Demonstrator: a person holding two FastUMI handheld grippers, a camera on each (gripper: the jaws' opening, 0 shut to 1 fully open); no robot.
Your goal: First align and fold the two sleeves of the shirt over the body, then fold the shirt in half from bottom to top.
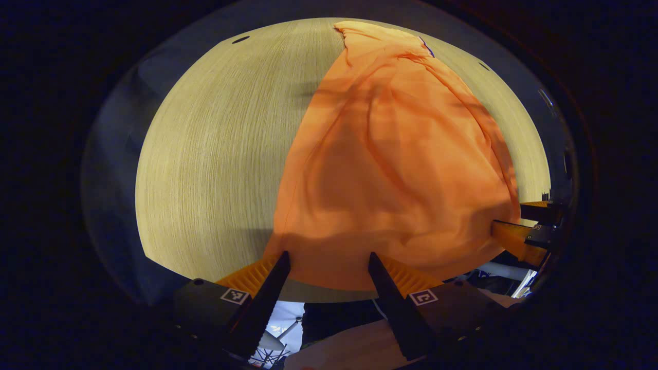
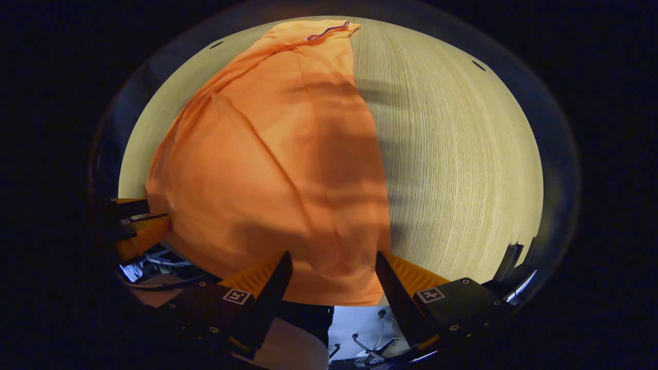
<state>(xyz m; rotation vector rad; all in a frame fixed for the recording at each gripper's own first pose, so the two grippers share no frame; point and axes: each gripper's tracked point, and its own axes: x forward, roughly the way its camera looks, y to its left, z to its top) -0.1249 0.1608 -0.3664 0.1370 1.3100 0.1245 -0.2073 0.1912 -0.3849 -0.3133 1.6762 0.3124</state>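
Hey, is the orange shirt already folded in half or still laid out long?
Still long: the shirt stretches from the near table edge to its far collar, no bottom-to-top fold.

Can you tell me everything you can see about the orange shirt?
The orange shirt is soft, thin-looking cloth, wrinkled, with shadows across it. It lies spread along the pale wooden table, narrowing toward the far end, where a dark line of trim shows at its edge. Its near hem hangs at the table's front edge. The left gripper and the right gripper are both open, each with its fingers either side of that hem, not pinching it.
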